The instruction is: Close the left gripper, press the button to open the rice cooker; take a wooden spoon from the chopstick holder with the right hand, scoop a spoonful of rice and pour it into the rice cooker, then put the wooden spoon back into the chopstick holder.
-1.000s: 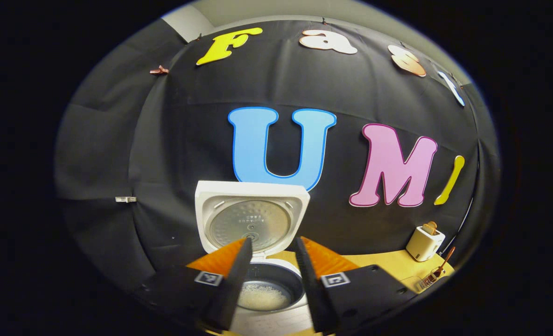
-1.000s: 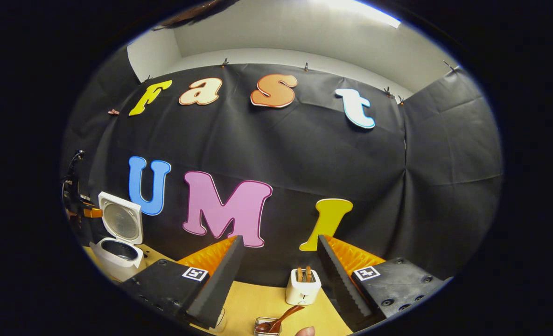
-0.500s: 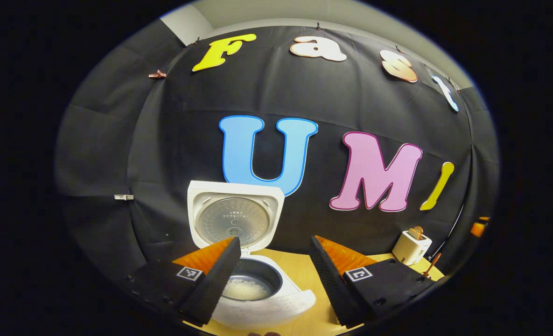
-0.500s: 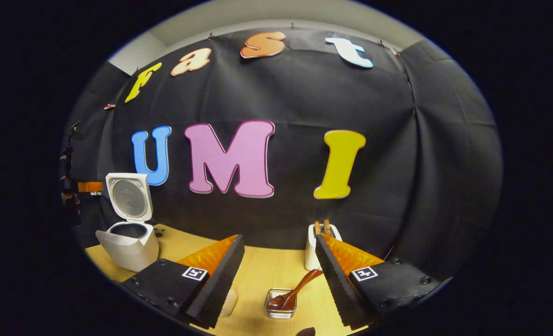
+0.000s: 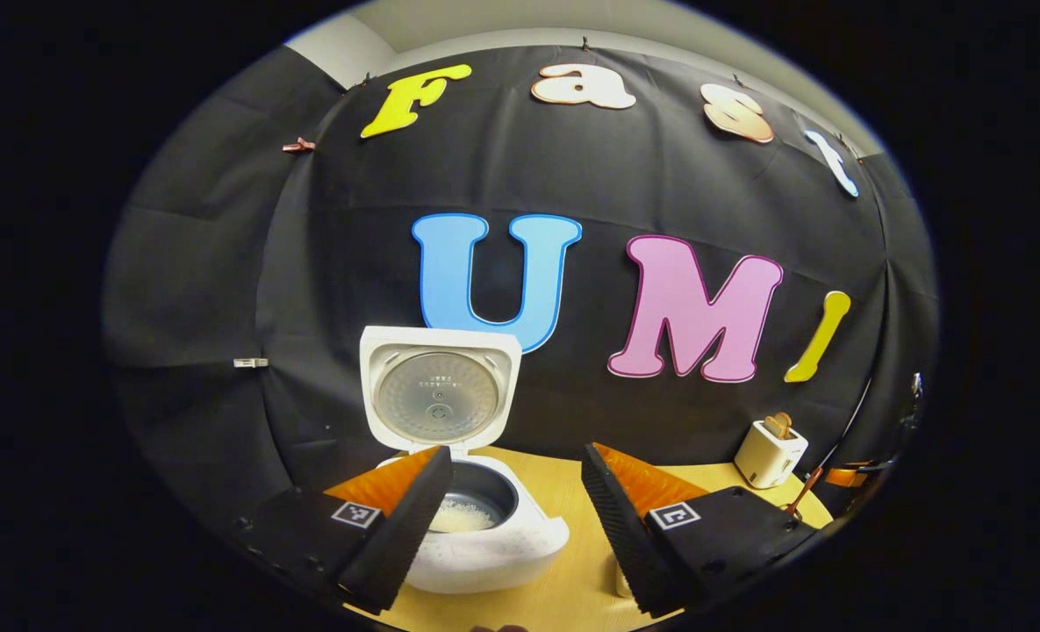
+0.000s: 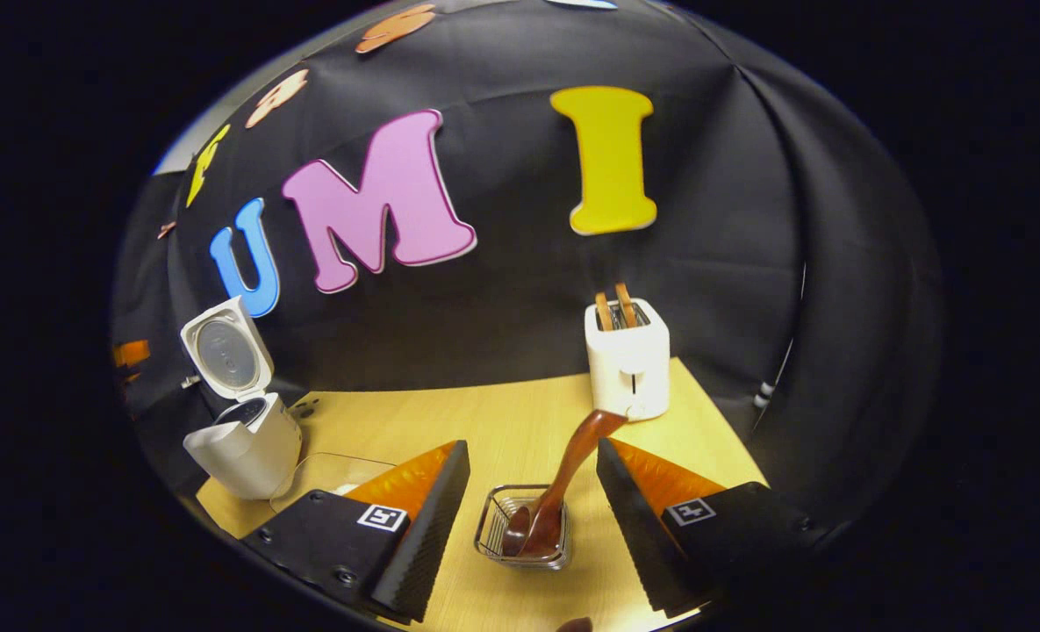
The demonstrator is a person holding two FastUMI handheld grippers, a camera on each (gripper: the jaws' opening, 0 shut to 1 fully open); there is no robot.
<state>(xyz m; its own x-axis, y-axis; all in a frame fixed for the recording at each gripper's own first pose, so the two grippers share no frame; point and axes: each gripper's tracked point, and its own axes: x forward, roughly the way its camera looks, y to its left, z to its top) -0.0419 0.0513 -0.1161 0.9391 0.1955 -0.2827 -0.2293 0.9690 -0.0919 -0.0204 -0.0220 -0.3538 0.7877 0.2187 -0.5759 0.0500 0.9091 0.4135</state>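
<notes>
both views share rice cooker (image 5: 476, 535)

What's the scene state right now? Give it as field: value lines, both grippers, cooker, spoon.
rice cooker: lid up, button step done; white grains in the inner pot
wooden spoon: standing tilted in the chopstick holder, handle leaning toward the toaster
right gripper: open, lined up over the holder, fingers either side of the spoon, not gripping
left gripper: open, holding nothing, in front of the cooker
table: light wood
task stage: spoon not yet picked up
</notes>
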